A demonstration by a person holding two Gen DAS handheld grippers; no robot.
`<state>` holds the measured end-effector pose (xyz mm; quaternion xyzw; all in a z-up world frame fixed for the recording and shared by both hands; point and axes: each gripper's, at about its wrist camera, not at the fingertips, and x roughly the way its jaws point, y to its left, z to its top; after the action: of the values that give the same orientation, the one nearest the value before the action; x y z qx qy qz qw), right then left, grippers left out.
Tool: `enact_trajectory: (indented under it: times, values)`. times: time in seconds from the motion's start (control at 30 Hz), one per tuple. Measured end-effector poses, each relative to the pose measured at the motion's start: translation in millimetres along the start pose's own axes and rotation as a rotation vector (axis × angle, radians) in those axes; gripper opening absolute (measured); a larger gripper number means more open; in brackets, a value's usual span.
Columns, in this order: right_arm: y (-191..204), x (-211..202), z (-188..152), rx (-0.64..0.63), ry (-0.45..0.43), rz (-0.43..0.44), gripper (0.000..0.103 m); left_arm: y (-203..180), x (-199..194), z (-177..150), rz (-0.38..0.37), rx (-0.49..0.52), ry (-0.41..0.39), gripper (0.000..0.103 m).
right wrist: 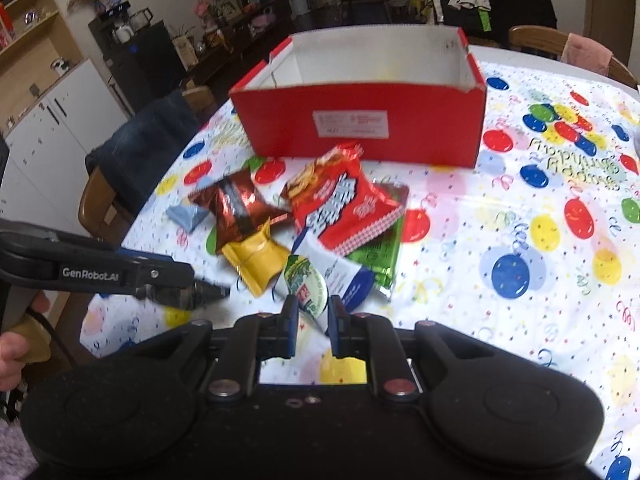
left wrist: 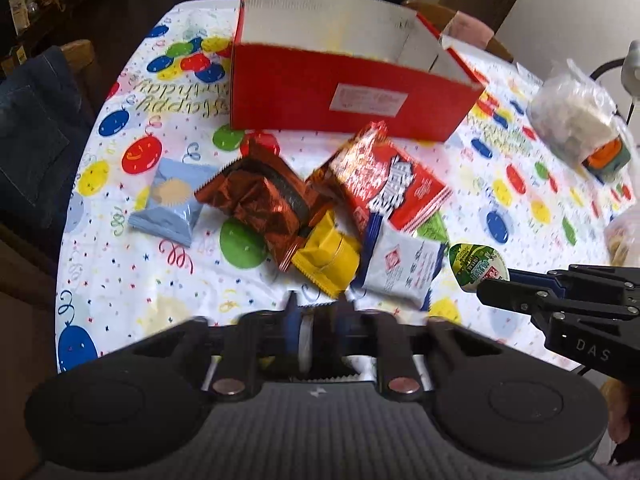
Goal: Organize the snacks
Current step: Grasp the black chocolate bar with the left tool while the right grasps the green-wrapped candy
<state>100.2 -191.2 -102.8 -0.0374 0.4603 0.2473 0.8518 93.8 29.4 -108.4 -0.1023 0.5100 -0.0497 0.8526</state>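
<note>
An open red box (left wrist: 352, 92) (right wrist: 360, 124) stands at the far side of the balloon-print tablecloth (left wrist: 120, 280). In front of it lies a pile of snacks: a light blue packet (left wrist: 168, 204), a brown foil packet (left wrist: 256, 200), a red packet (left wrist: 384, 176), a yellow packet (left wrist: 326, 258), a white-and-blue packet (left wrist: 400, 268) and a green packet (right wrist: 376, 256). My left gripper (left wrist: 316, 304) (right wrist: 216, 292) is shut on a thin white packet (left wrist: 306, 336), held edge-on above the table. My right gripper (right wrist: 314, 308) (left wrist: 492, 284) is shut on a small green-lidded cup (right wrist: 306, 284) (left wrist: 478, 268).
A clear plastic bag of white items (left wrist: 572, 120) sits at the table's right edge. Wooden chairs ring the table, one with a denim jacket (left wrist: 36, 128), another with a pink cloth (right wrist: 584, 52). A person's hand (right wrist: 12, 356) shows at the left.
</note>
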Motion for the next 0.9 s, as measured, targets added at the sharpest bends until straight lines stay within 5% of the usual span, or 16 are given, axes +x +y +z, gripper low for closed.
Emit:
enact_trajectory:
  times: [0.23,0.47,0.63,0.77,0.9]
  values:
    - [-10,-2,14,0.021,-0.029,-0.009,0.013,-2,4,14,0.038,0.042,0.016,0.012]
    - [-14,0,11,0.034,-0.013,-0.009,0.013,6,12,3,-0.015,0.056,0.087,0.014]
    - [-12,1,10,0.04,-0.006,-0.003,0.013,1,21,-11,-0.022,0.126,0.134,0.032]
    - [-10,2,8,0.042,-0.001,-0.002,0.013,-5,31,-22,-0.01,0.179,0.162,0.056]
    - [-9,3,6,0.046,0.006,-0.003,0.013,-11,41,-31,0.012,0.232,0.187,0.056]
